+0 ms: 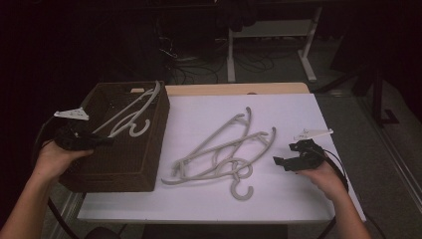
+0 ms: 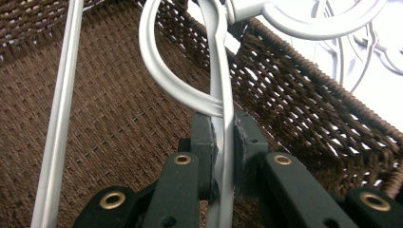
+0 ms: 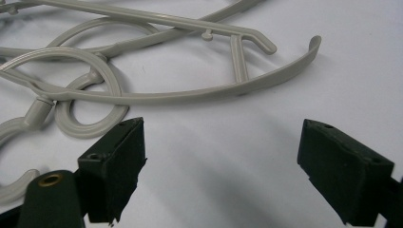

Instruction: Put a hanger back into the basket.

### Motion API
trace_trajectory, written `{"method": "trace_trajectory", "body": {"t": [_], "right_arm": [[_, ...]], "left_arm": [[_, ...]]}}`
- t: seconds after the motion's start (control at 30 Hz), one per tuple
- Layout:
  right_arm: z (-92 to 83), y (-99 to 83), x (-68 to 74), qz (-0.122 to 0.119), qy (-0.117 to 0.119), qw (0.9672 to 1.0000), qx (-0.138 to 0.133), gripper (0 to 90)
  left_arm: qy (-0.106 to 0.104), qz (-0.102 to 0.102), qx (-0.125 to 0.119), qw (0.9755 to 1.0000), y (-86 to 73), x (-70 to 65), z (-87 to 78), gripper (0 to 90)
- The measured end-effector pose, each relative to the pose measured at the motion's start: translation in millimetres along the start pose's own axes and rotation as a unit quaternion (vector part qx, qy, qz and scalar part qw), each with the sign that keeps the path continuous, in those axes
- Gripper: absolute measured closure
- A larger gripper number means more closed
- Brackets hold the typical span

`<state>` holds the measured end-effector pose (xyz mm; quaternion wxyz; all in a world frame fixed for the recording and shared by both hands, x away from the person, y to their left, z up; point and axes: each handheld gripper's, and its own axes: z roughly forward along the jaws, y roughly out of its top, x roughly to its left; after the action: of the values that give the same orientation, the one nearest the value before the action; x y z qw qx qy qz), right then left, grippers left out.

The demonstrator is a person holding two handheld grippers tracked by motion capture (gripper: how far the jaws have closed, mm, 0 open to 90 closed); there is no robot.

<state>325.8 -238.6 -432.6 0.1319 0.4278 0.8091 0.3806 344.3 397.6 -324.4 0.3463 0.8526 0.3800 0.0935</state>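
The left gripper (image 1: 102, 141) is positioned over the brown woven basket (image 1: 144, 164) at the left of the white table (image 1: 298, 199). Its jaws are pressed together on a grey hanger (image 1: 130, 113) that lies tilted inside the basket, with its far end resting over the far rim. The left gripper view supplies the detail that the high view lacks: both pads (image 2: 203, 142) clamp a thin flat bar of the held hanger (image 2: 221, 95), just below the point where a curved arm joins it, with the basket weave (image 2: 119, 118) directly behind.

The right gripper (image 1: 282, 160) rests at the right of the table, jaws spread and holding nothing. The right gripper view shows its pads (image 3: 119, 161) apart over bare table (image 3: 214, 156), near a pile of grey hangers (image 3: 157, 95). The high view places that pile (image 1: 224, 154) at table centre, between basket and right gripper.

No brand, label or legible writing can be made out.
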Motion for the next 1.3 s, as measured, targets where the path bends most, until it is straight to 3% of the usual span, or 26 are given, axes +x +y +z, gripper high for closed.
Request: {"method": "trace_trajectory", "body": {"t": [0.33,0.43,0.63,0.83,1.07,1.3], "right_arm": [[-0.8,0.1,0.9,0.001,-0.001,1.0000,0.000,15.8],[-1.5,-0.4,1.7,-0.001,-0.004,1.0000,0.001,15.8],[-3.4,1.5,2.1,-0.002,-0.005,1.0000,-0.005,15.8],[-4.1,0.4,2.8,-0.006,-0.002,1.0000,-0.006,15.8],[-2.6,-0.4,4.1,-0.010,0.001,0.9999,-0.004,15.8],[-4.0,-1.8,8.0,-0.006,0.007,0.9999,-0.010,14.8]], "left_arm": [[-0.005,-0.004,0.029,0.9996,-8.3,10.1,20.3,80.0],[-0.009,-0.015,0.027,0.9995,-10.1,13.5,23.7,72.2],[-0.015,-0.023,-0.012,0.9995,-4.9,12.2,17.0,56.2],[-0.017,-0.010,-0.032,0.9993,6.0,2.3,14.3,40.9],[-0.034,-0.014,-0.062,0.9974,22.1,-9.0,15.7,34.1],[-0.056,0.003,-0.082,0.9950,44.6,-31.7,24.9,27.4]]}}
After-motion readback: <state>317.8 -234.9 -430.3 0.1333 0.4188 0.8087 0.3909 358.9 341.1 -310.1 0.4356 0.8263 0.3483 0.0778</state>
